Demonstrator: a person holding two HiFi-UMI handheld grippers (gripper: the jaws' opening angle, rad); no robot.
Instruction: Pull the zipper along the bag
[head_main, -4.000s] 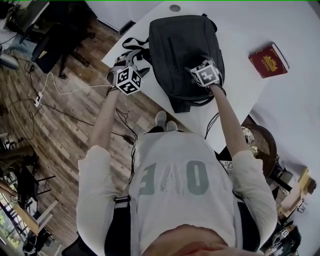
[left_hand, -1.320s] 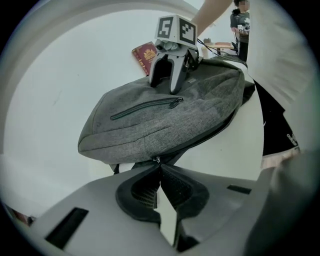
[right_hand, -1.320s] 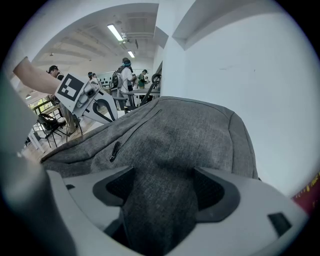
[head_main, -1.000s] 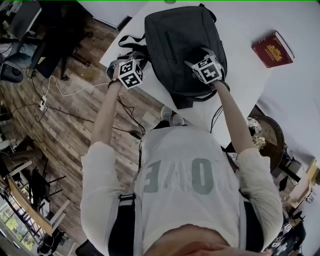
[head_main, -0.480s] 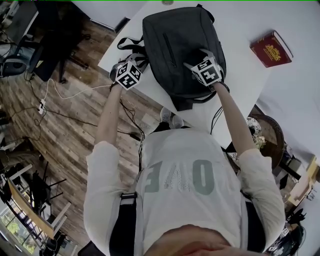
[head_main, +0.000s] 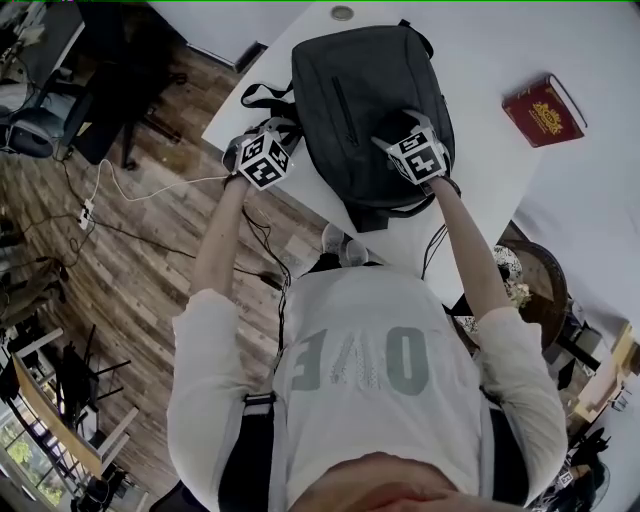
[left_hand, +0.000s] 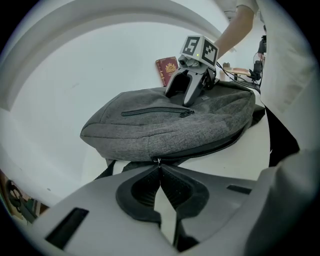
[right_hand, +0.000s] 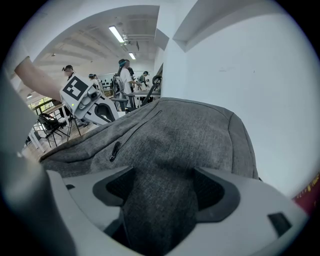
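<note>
A dark grey backpack (head_main: 360, 90) lies flat on the white table (head_main: 490, 50). My left gripper (head_main: 283, 135) is at the bag's left edge, by the table's edge. In the left gripper view its jaws (left_hand: 160, 169) are shut on the small metal zipper pull (left_hand: 159, 161) of the bag's side zipper (left_hand: 210, 148), which runs off to the right. My right gripper (head_main: 405, 120) rests on top of the bag. In the right gripper view a bunched fold of the grey fabric (right_hand: 160, 185) is pinched between its pads.
A red book (head_main: 545, 108) lies on the table to the right of the bag. Black straps (head_main: 262, 96) hang over the table's left edge. Below are a wooden floor with cables (head_main: 130, 185) and chairs. People stand far off in the right gripper view.
The left gripper has rolled a little about its own axis while staying at the bag's edge. The right gripper keeps its place on the bag.
</note>
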